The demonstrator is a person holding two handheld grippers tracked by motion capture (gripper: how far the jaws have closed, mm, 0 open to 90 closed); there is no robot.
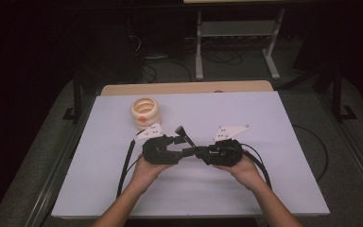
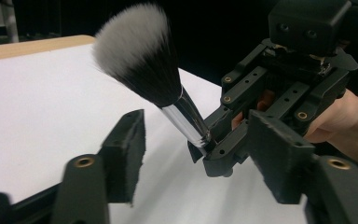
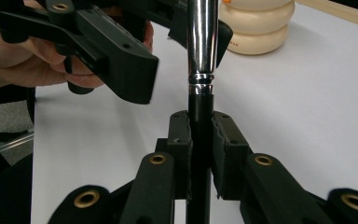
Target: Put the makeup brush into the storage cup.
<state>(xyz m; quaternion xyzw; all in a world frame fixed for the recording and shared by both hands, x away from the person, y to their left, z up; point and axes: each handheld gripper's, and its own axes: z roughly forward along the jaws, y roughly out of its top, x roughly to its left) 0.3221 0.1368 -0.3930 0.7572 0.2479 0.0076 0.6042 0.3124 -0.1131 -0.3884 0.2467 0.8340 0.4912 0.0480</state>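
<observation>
Centrally, the right gripper [image 3: 200, 135] clamps a black-handled, chrome-collared makeup brush [image 2: 142, 58]; the left gripper [image 2: 196, 149] gapes around it, untouching; cream stacked rings [image 1: 146, 112] at eleven o'clock, the white table's [image 1: 283, 118] edges well apart.

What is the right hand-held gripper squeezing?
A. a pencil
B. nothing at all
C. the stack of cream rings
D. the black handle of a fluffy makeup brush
D. In the right gripper view, the right hand-held gripper has its two pads pressed on the black handle of the brush, whose fluffy white-tipped head shows in the left gripper view. The cream rings stand apart on the table.
</observation>
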